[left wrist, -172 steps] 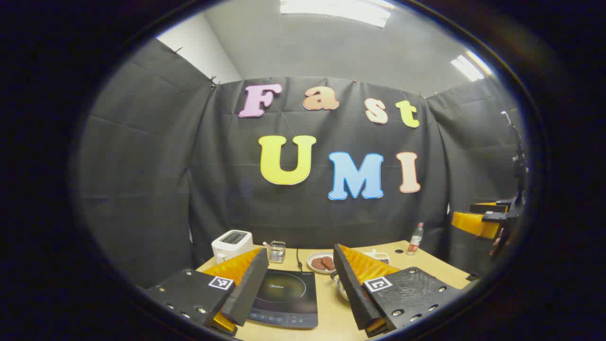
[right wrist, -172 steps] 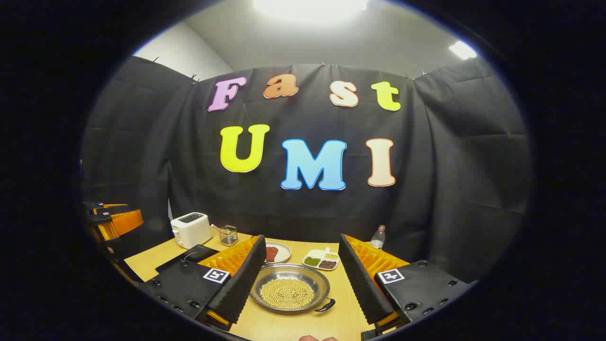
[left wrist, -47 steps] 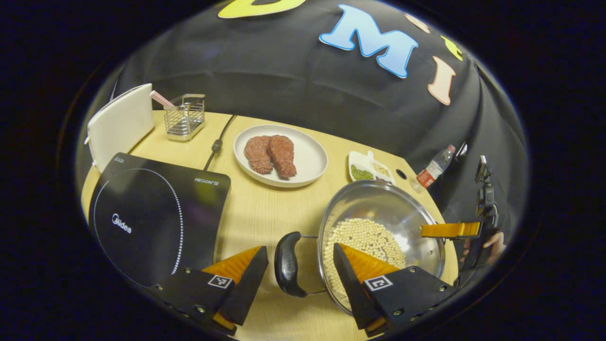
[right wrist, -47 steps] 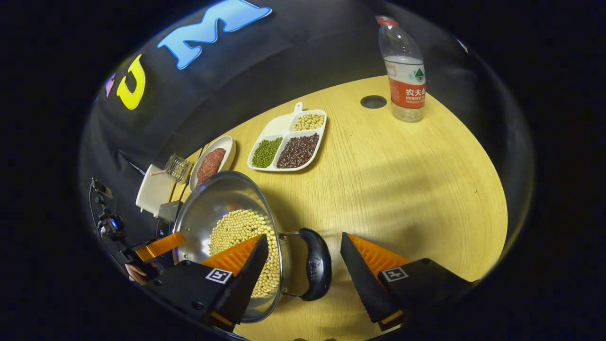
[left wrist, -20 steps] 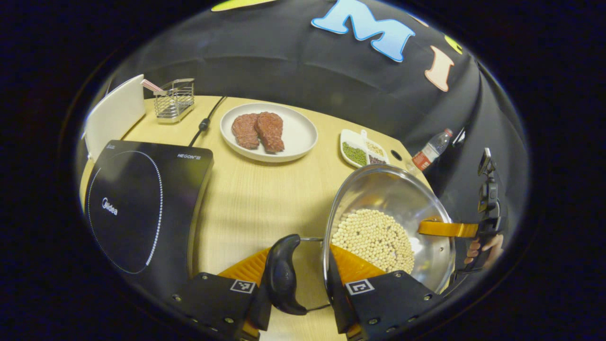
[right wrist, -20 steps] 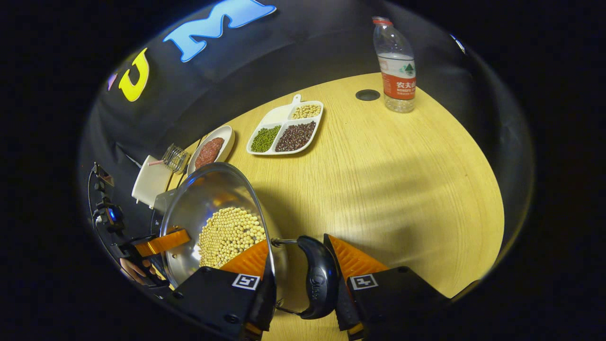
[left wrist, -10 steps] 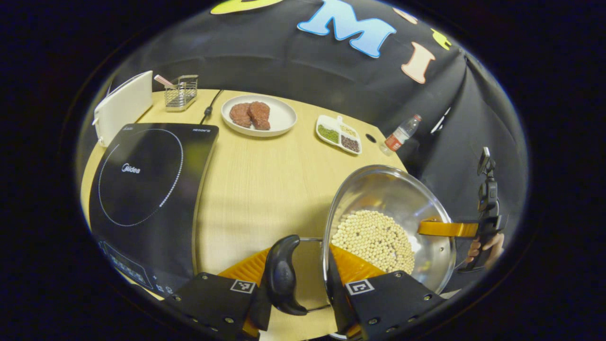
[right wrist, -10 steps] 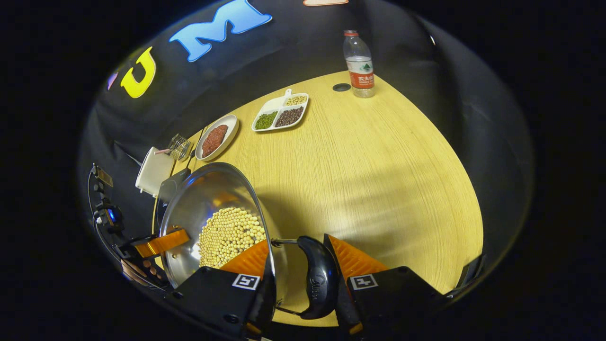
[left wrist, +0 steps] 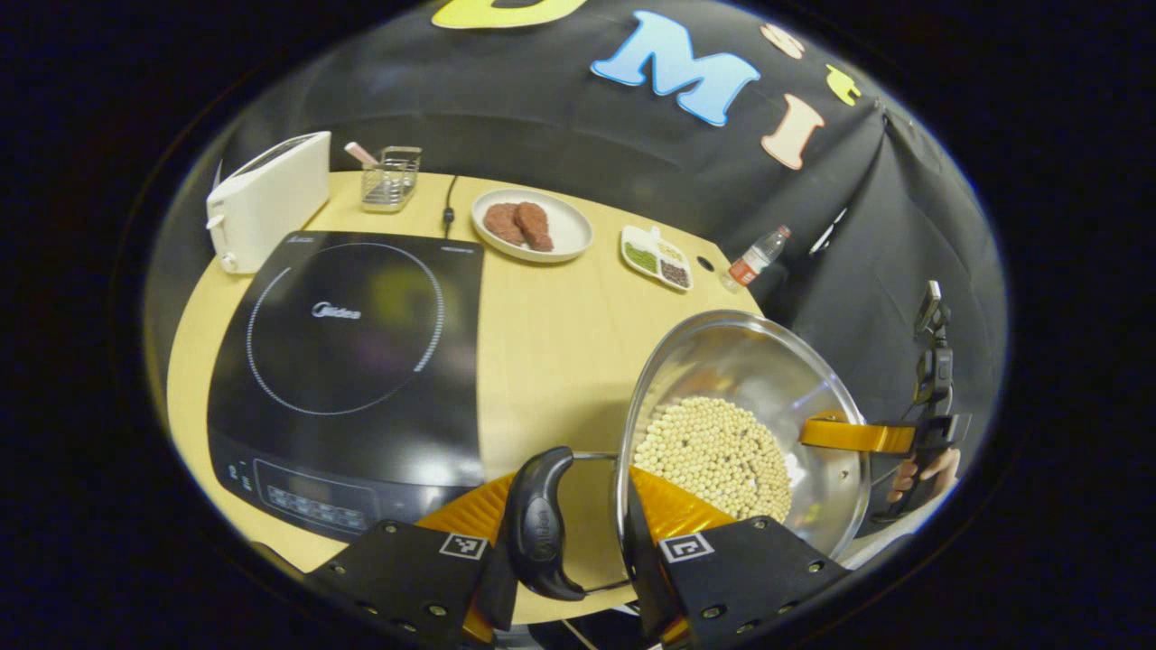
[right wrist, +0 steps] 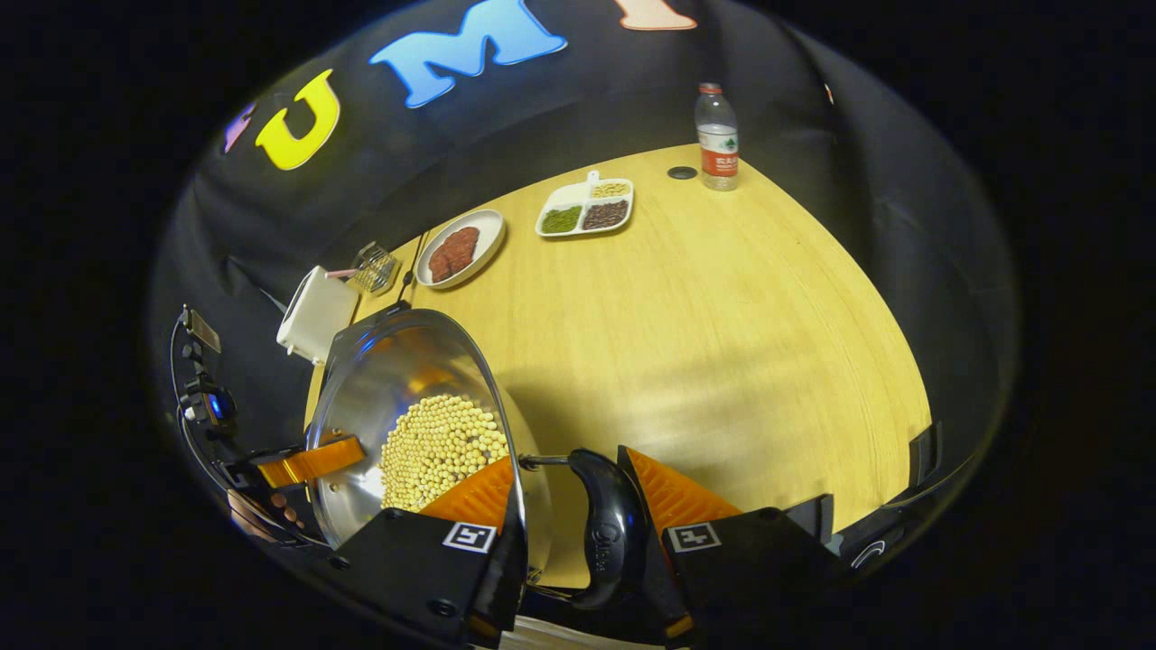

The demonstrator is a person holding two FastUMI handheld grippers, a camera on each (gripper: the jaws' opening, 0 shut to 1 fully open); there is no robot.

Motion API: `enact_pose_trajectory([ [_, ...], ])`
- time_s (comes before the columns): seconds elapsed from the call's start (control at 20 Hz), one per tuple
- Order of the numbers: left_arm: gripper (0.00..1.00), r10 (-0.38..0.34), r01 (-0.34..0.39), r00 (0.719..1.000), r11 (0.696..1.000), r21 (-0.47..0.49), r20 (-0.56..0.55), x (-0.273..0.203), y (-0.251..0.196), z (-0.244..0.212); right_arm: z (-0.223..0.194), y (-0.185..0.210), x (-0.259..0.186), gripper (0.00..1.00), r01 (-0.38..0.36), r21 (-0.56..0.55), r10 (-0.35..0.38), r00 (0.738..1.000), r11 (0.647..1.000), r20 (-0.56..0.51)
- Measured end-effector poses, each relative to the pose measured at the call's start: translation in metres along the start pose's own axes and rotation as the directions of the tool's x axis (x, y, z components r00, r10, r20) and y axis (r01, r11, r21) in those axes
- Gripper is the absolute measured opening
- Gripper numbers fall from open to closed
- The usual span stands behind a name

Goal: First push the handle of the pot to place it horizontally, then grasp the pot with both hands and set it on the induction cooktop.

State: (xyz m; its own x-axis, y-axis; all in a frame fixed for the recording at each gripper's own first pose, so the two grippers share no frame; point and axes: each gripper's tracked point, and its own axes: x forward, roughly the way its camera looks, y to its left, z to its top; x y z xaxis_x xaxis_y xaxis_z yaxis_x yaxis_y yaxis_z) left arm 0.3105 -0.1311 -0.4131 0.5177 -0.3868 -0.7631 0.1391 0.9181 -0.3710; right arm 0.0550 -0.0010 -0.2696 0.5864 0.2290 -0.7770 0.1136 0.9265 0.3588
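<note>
The left gripper (left wrist: 564,551) has its two ribbed orange fingers closed on the pot's smooth black handle (left wrist: 538,525), a curved plastic loop on thin wire arms. The pot (left wrist: 750,361) is a shallow round pan of shiny steel, its bottom covered with small pale round beans (left wrist: 713,456). It is held up above the wooden table (left wrist: 551,316), at about 3 o'clock from the cooktop (left wrist: 348,361) in the left gripper view. The cooktop is a flat, glossy black square with a thin ring drawn on it and a row of controls along its near edge.

In the right gripper view, the right gripper (right wrist: 578,533) is likewise clamped on the pot's other black handle (right wrist: 611,528), with the bowl of the pot (right wrist: 397,379) at 9 o'clock from it. The far gripper's orange finger (right wrist: 307,462) shows across the rim, with fingers of a hand just below it.

At the table's far side stand a boxy white toaster (left wrist: 266,194), a small wire basket (left wrist: 390,176), a round white plate (left wrist: 564,239) with two brown meat patties (left wrist: 517,223), a divided white dish (left wrist: 655,257) of beans, and a clear plastic bottle (right wrist: 718,140).
</note>
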Motion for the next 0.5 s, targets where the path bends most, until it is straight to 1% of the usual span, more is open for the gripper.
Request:
enact_pose_trajectory([
  [0.05,0.54,0.004,-0.004,1.000,1.000,-0.009,0.004,-0.002,0.001,0.000,0.000,0.014,0.003,0.54,-0.007,-0.010,0.007,1.000,1.000,0.001],
  [0.1,0.54,0.011,-0.011,1.000,1.000,-0.018,0.007,-0.005,0.004,0.001,-0.001,0.027,0.006,0.51,-0.013,-0.020,0.013,1.000,1.000,-0.003],
  [0.15,0.54,0.019,-0.018,1.000,1.000,-0.024,0.006,-0.007,0.007,0.003,-0.002,0.040,0.008,0.51,-0.020,-0.030,0.020,1.000,0.999,-0.006],
  [0.2,0.54,0.027,-0.026,1.000,0.999,-0.031,0.010,-0.011,0.010,0.004,-0.003,0.053,0.012,0.54,-0.030,-0.038,0.030,1.000,0.999,-0.010],
  [0.25,0.54,0.035,-0.034,0.999,0.999,-0.032,0.017,-0.014,0.013,0.005,-0.002,0.066,0.016,0.51,-0.042,-0.042,0.041,0.999,0.998,-0.012],
  [0.35,0.53,0.053,-0.052,0.998,0.998,-0.028,0.025,-0.019,0.018,0.008,-0.002,0.091,0.023,0.51,-0.062,-0.048,0.061,0.998,0.997,-0.019],
  [0.4,0.54,0.057,-0.056,0.998,0.998,-0.030,0.030,-0.019,0.017,0.008,-0.002,0.102,0.027,0.55,-0.069,-0.047,0.068,0.998,0.997,-0.017],
  [0.45,0.54,0.062,-0.061,0.997,0.998,-0.033,0.034,-0.019,0.015,0.007,-0.001,0.114,0.034,0.54,-0.075,-0.053,0.075,0.997,0.996,-0.018],
  [0.5,0.54,0.070,-0.069,0.997,0.997,-0.032,0.039,-0.017,0.010,0.001,0.000,0.127,0.041,0.51,-0.081,-0.059,0.080,0.997,0.995,-0.020],
])
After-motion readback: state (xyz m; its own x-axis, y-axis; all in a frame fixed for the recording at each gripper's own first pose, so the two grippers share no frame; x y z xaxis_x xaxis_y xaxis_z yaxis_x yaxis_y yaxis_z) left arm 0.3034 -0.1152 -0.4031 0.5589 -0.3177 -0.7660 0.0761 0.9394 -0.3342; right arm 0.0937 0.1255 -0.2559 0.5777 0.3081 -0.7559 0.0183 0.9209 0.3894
